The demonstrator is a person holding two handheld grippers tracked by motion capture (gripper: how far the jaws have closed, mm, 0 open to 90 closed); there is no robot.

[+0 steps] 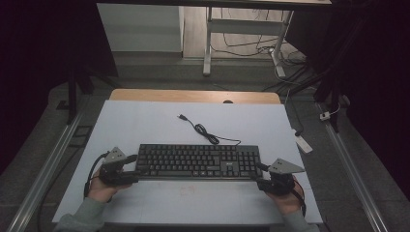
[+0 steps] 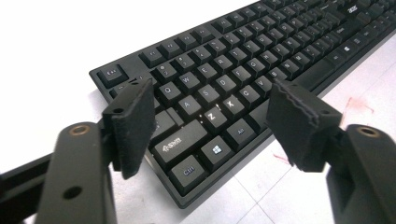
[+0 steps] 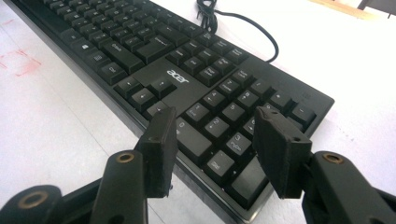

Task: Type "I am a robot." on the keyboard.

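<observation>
Keyboard (image 1: 198,161): laid flat at worktop (image 1: 145,125) centre, cable (image 1: 205,131) trailing toward 12 o'clock. Left tongs (image 1: 133,165) held apart at 9 o'clock end; right tongs (image 1: 259,174) apart at 3 o'clock end.

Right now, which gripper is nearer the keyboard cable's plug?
Right, though only slightly. The right gripper sits at the keyboard's number-pad end, the left gripper at its Ctrl end; the plug lies behind the keyboard.

You have a white worktop (image 1: 145,125) with faint red marks (image 3: 21,63), and what looks like a white power strip (image 1: 303,143) on the grey floor (image 1: 348,183).
</observation>
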